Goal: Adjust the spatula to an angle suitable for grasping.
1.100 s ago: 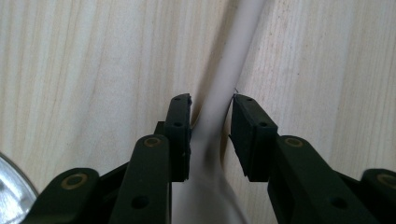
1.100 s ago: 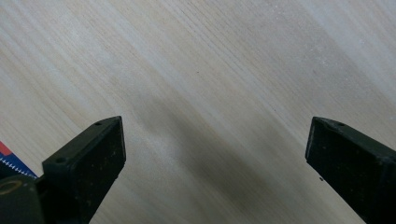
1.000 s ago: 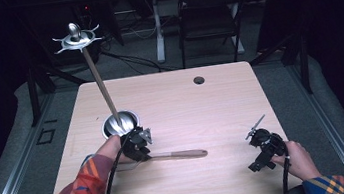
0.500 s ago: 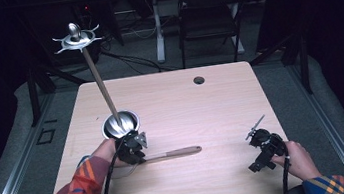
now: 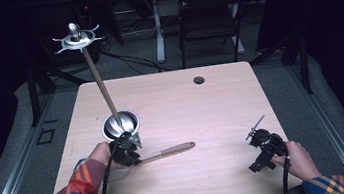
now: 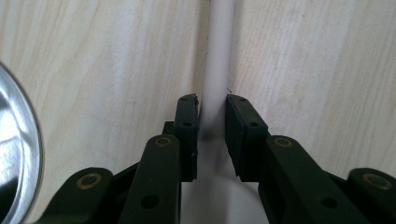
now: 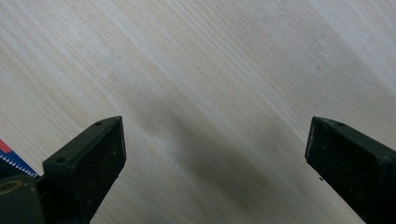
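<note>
Clamping on the pale handle of the wooden spoon (image 6: 217,70), the left gripper (image 6: 212,135) has its jaws drawn in until both pads press the shaft, nothing else between them. The spoon lies flat on the table (image 5: 211,102), just in front of the steel bowl (image 5: 120,125), its handle running away from the bowl toward the right gripper (image 5: 258,138). That gripper rests well apart from the bowl, near the table's right edge, its jaws standing wide with only bare wood between them. I judge the grasp step done; next comes lifting the spoon clear, keeping it level and clear of the bowl's rim, which sits just beside the left gripper.
</note>
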`<state>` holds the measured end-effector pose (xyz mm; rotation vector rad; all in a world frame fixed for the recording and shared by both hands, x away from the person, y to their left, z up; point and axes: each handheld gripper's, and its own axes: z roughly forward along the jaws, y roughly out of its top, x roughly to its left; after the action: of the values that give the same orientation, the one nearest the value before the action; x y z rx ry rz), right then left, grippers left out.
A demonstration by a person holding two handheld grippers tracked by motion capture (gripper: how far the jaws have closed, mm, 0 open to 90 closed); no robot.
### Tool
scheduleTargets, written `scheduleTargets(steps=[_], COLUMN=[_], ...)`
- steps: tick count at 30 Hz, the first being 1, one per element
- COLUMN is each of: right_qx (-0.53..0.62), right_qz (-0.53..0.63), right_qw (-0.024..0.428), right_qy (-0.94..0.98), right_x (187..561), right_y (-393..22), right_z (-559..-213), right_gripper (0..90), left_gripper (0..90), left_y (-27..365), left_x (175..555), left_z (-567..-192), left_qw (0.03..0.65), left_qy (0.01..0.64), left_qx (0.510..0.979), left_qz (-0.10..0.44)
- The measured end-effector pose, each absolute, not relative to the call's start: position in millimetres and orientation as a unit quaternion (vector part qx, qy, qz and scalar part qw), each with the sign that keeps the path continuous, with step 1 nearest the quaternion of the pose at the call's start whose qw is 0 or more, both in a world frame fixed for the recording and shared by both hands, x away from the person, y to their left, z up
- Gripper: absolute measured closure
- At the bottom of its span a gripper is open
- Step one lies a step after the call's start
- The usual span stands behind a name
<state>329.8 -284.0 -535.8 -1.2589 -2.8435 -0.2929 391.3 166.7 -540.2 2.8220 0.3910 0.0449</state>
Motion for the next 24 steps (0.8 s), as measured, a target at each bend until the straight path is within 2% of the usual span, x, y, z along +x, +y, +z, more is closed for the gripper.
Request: scheduleTargets(steps=[18,24], right_qx=[-0.395,-0.398], right_qz=[-0.079,-0.081], right_qw=[0.009,0.007], right_qy=[-0.915,-0.914], right_x=[331,331], right_y=[-285,-284], right_z=[-535,-536], right_gripper=[4.7,4.7], left_gripper=[74.4,68.1], left_y=[176,177], left_x=[374,378], left_z=[-539,-533], left_qw=[0.130,0.165], left_qy=[0.211,0.219], left_qx=[0.969,0.962], left_qz=[0.020,0.013])
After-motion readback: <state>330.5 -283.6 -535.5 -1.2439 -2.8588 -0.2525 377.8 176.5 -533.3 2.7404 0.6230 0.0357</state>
